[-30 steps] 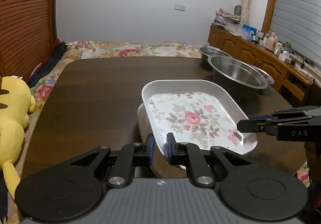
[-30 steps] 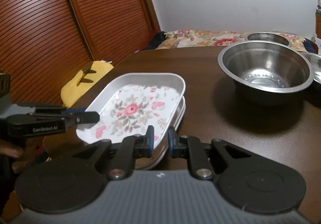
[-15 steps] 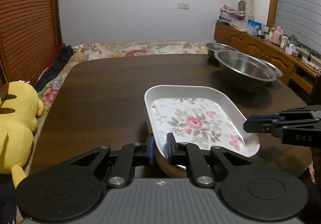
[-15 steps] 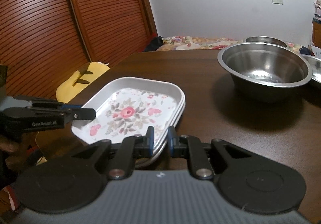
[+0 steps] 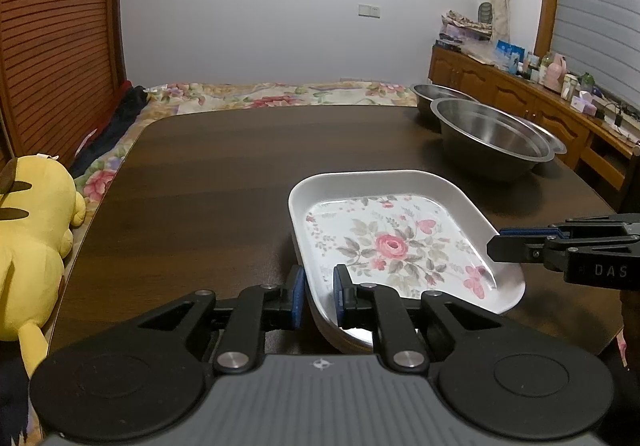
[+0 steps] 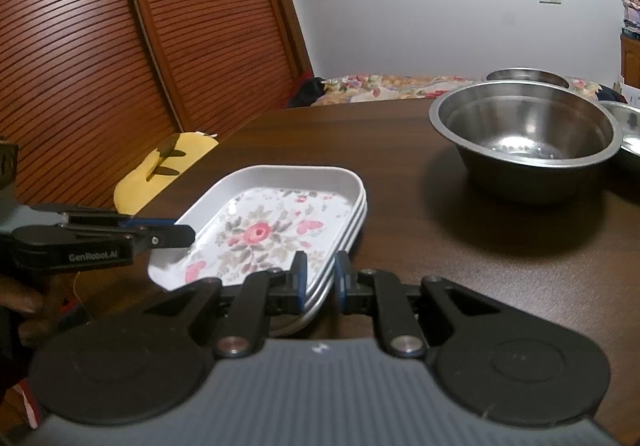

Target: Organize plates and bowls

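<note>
I had a hand-held gripper in each hand, both on the floral plate (image 5: 394,242), which sat on top of a small stack of like plates near the tabletop's (image 5: 240,166) near edge. My left hand-held gripper (image 5: 316,292) straddled the plate's near left rim, its blue pads a narrow gap apart with the rim between them; I judged it pinched but could not see firm contact on both pads. My right hand-held gripper (image 6: 319,280) stood the same way over the rim on the opposite side, and there its pads seemed to take in the edges of the plates below as well.

That was the first risk: if the right pads had caught more than one rim, a lower plate could have come up with the top one and dropped back with a clatter. The second was the grip itself. The rim looked smooth and sloping, and two shallow edge holds could have slipped, tipping the plate. The stack also lay close to the tabletop's near edge, so a sideways drag might have pushed it off. The steel bowls (image 5: 490,138), grouped well apart at the far right corner, were no hazard yet.
</note>
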`<action>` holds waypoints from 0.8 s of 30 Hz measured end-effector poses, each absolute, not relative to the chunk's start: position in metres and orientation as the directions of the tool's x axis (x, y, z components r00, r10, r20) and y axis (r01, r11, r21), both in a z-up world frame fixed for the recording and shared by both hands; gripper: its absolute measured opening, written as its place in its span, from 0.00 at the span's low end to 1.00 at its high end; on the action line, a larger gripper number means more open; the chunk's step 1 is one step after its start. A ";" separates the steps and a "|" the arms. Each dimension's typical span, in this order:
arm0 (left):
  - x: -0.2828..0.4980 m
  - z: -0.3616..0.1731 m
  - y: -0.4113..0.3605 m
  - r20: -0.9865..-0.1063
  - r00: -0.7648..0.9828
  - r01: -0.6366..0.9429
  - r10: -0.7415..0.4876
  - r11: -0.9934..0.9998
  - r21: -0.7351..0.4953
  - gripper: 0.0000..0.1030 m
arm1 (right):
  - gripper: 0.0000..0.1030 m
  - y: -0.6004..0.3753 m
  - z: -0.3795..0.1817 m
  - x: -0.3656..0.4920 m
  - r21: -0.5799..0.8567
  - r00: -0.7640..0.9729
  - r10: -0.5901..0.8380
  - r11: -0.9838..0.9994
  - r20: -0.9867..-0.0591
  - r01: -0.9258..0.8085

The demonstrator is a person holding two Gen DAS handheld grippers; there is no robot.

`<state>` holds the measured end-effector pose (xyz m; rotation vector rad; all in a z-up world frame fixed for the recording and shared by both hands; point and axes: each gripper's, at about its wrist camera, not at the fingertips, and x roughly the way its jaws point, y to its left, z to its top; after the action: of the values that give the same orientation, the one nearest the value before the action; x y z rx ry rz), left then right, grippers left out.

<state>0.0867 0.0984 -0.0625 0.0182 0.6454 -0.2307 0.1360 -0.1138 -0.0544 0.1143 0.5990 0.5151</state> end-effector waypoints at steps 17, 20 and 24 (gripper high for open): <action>0.111 -0.027 0.071 -0.530 0.806 0.270 -0.265 0.960 -0.070 0.21 | 0.16 -0.203 -0.012 0.138 0.215 0.866 0.347 0.934 -0.361 -0.285; 0.124 -0.022 0.057 -0.522 0.801 0.297 -0.292 0.952 -0.078 0.21 | 0.16 -0.222 -0.015 0.146 0.195 0.887 0.293 0.952 -0.356 -0.236; 0.147 -0.017 0.036 -0.522 0.792 0.319 -0.317 0.943 -0.089 0.23 | 0.33 -0.243 -0.024 0.161 0.193 0.902 0.240 0.965 -0.359 -0.179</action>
<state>0.1470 0.0357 -0.0165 0.0041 0.5610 -0.3424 0.1609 -0.2429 -0.0235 0.1576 0.3904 0.2176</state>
